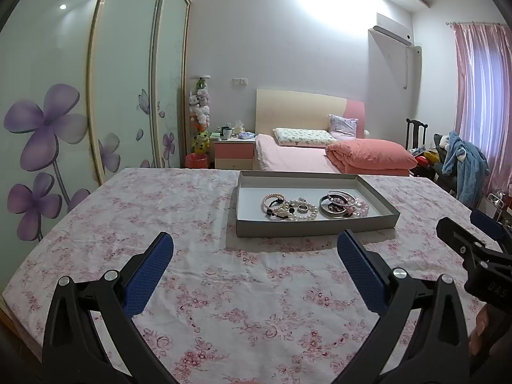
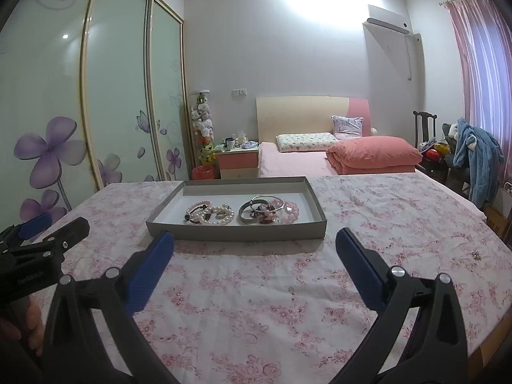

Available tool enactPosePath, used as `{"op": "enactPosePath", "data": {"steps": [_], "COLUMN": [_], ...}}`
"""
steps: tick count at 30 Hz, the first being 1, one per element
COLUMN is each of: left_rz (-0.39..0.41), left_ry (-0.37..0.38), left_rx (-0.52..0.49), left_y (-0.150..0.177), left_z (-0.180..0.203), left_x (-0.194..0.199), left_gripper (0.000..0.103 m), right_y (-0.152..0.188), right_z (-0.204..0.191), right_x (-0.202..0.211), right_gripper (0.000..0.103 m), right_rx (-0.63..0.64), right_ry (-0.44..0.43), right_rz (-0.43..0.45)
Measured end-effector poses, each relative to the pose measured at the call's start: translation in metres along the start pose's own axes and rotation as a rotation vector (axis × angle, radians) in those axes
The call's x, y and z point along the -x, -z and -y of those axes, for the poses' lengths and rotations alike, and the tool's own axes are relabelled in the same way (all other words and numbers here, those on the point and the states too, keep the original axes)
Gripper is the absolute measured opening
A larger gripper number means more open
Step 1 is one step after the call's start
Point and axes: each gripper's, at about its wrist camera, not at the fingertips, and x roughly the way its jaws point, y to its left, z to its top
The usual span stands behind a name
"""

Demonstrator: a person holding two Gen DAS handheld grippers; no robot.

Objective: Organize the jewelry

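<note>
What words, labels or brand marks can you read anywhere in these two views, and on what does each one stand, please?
"DAS": white letters on the black body of the right gripper, at the left wrist view's right edge; the edge may cut it off.
Pale lettering on the black body of the left gripper, in the right wrist view: too blurred to read.
No other text is legible.

A shallow grey cardboard tray (image 2: pixel 236 232) lies flat on the pink floral tablecloth (image 2: pixel 256 288). Inside it, near its front wall, white pearl bracelets (image 2: pixel 209 214) lie heaped at left, silver metal bangles (image 2: pixel 256 211) overlap at centre, and a pink bead bracelet (image 2: pixel 290 210) lies at right.
</note>
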Motion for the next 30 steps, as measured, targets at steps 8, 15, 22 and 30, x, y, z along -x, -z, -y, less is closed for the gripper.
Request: {"op": "enactPosePath", "data": {"steps": [8,15,22,30], "left_rz": [-0.001,-0.003,-0.003,-0.013], "left_ry": [0.002,0.003,0.005,0.014], "left_rx": [-0.001,-0.002,-0.008,-0.004], "left_y": [-0.0004,-0.0003,0.0003,-0.0002], "left_z": [0.0013,0.0023,0.0086,0.0076], "left_x": [-0.0002,0.0001,0.0004,-0.0007], "left_gripper": [0.101,0.101,0.101,0.101], "right_y": [-0.0004,0.0009,0.0047,0.005], "right_z": [0.0003,0.0007,0.0025,0.0028], "right_x": [-0.0001,-0.0006,-0.0013,-0.0011], "right_gripper": [0.099,0.099,0.099,0.099], "right_rx": [0.0,0.0,-0.001,-0.001], "right_ry": [0.0,-0.001,-0.002,-0.001], "right_rz": [0.0,-0.003,-0.009,-0.009]}}
